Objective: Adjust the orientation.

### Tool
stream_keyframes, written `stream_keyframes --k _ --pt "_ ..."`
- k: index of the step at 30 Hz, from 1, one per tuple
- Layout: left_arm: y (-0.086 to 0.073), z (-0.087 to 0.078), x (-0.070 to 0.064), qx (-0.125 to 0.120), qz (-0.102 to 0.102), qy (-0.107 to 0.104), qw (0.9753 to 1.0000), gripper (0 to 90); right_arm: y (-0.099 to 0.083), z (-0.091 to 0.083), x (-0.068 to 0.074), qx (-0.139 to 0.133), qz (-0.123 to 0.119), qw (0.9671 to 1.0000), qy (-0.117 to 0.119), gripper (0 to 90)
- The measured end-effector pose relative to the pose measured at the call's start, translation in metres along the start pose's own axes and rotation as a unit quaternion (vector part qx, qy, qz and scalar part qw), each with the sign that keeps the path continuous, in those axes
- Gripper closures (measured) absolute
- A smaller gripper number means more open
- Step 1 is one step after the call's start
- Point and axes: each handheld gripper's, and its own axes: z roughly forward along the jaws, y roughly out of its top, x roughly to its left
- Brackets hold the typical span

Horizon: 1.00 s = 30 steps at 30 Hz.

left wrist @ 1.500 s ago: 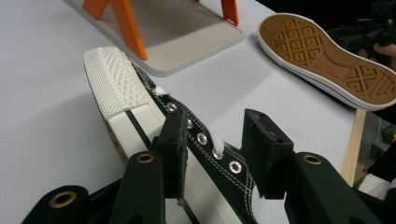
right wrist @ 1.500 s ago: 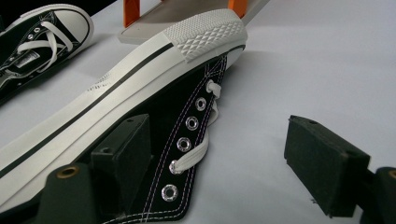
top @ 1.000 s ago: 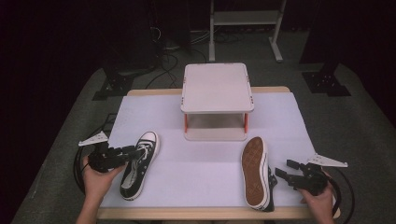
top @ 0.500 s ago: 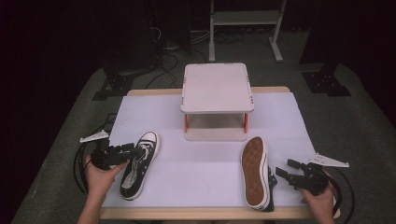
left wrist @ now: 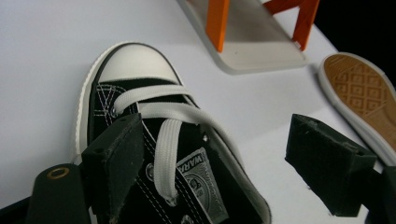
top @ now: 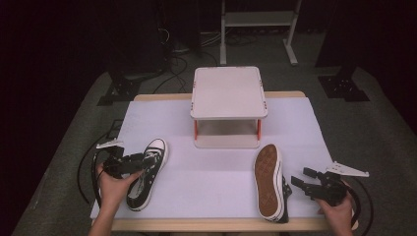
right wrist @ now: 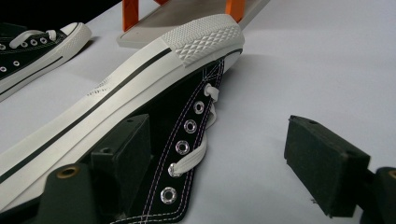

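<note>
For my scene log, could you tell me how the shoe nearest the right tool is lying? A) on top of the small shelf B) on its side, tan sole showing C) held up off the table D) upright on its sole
B: the right shoe lies on its side beside the right tool, its tan sole showing in the high view, with eyelets and laces facing the table.

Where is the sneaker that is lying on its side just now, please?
In the high view the tipped sneaker lies at the table's front right, sole facing left, between the small two-tier stand and the right gripper, whose open fingers sit beside its laced upper.
</note>
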Motion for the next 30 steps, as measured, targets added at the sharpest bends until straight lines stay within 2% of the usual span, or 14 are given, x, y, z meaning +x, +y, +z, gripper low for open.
stream_keyframes --k 3,4,7,12,15,16,17,19,23,24,25,26,28,30 --pt "-0.001 0.005 -0.001 0.007 0.006 0.007 0.9999 19.9 0.000 0.000 0.000 0.000 -0.001 1.0000 0.000 22.2" --pt "-0.001 0.006 -0.002 0.011 0.018 0.017 0.9996 22.0 0.000 -0.001 0.000 -0.002 -0.002 1.0000 0.000 22.2" --pt "-0.002 0.005 -0.003 0.011 0.021 0.028 0.9993 25.9 0.000 -0.001 0.000 -0.002 -0.002 1.0000 0.001 22.3" --pt "-0.008 0.002 -0.003 0.004 0.039 0.060 0.9974 45.1 0.000 -0.001 0.001 -0.002 -0.002 1.0000 0.001 22.3" --pt "-0.009 0.003 -0.010 0.008 0.063 0.083 0.9945 46.8 0.000 -0.001 0.000 -0.001 -0.001 1.0000 0.001 22.2" --pt "-0.008 0.005 -0.017 0.020 0.088 0.102 0.9907 46.2 0.000 -0.001 0.000 -0.001 -0.002 1.0000 0.002 22.3" --pt "-0.008 0.005 -0.017 0.020 0.088 0.102 0.9907 46.5 0.000 -0.001 0.000 -0.001 -0.002 1.0000 0.002 22.3" --pt "-0.007 0.006 -0.021 0.025 0.103 0.109 0.9883 48.6 0.000 0.000 0.000 0.000 -0.003 1.0000 0.002 22.3" --pt "-0.006 0.006 -0.020 0.034 0.108 0.106 0.9880 57.5 0.000 0.000 0.000 0.000 -0.003 1.0000 0.002 22.3" --pt "-0.006 0.005 -0.018 0.033 0.100 0.099 0.9896 58.0 0.000 0.000 0.001 0.000 -0.003 1.0000 0.002 22.3" --pt "-0.006 0.005 -0.018 0.033 0.100 0.099 0.9896 58.0 0.000 0.000 0.001 0.000 -0.003 1.0000 0.002 22.3" --pt "-0.006 0.005 -0.017 0.031 0.091 0.096 0.9907 58.0 0.000 0.000 0.001 0.000 -0.003 1.0000 0.002 22.3" --pt "-0.006 0.006 -0.017 0.034 0.087 0.098 0.9908 57.9 0.000 -0.001 0.001 -0.001 -0.003 1.0000 0.003 22.3" --pt "-0.005 0.007 -0.019 0.041 0.089 0.104 0.9897 58.4 0.000 -0.001 0.000 -0.001 -0.003 1.0000 0.002 22.3"
